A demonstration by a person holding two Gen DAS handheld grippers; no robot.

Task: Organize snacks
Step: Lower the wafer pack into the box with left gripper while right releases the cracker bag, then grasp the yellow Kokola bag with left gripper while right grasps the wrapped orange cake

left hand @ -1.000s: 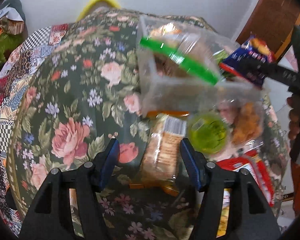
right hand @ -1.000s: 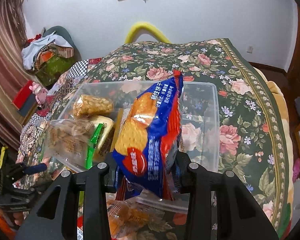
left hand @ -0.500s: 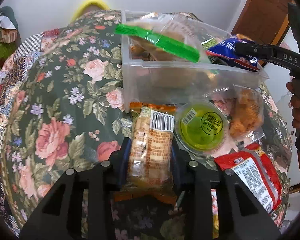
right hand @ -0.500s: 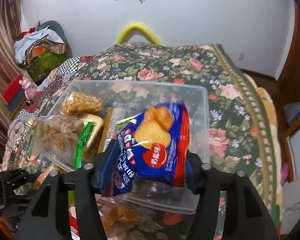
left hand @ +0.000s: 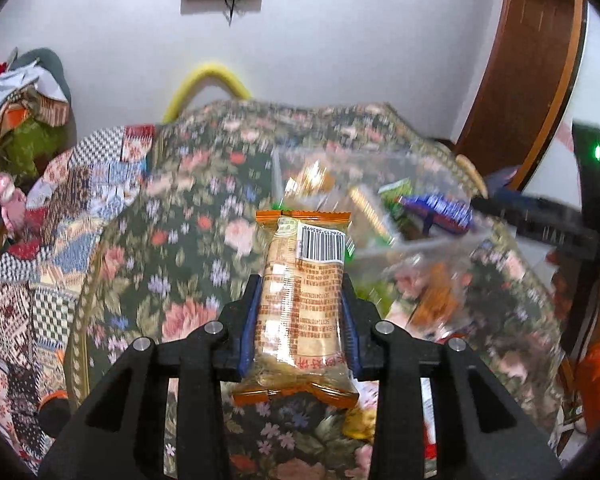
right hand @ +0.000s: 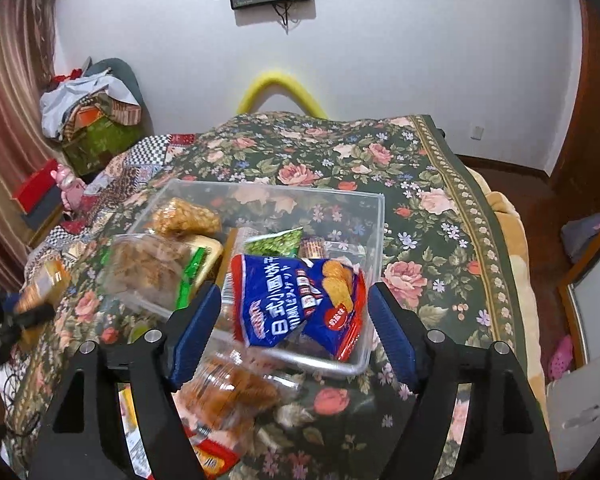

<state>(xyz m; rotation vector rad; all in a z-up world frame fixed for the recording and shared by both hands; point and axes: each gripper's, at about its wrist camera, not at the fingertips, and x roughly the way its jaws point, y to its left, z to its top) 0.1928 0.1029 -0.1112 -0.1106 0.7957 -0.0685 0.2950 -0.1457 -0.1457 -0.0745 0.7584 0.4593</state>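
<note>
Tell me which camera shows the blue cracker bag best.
Right wrist view: the blue cracker bag lies sharp and whole in the clear bin. The left wrist view shows only a blurred blue sliver.

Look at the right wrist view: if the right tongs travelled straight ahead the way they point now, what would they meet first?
Most likely the blue cracker packet, lying between the open right tongs at the near end of the clear plastic box. The box's near rim may come first; depth is hard to judge.
</note>
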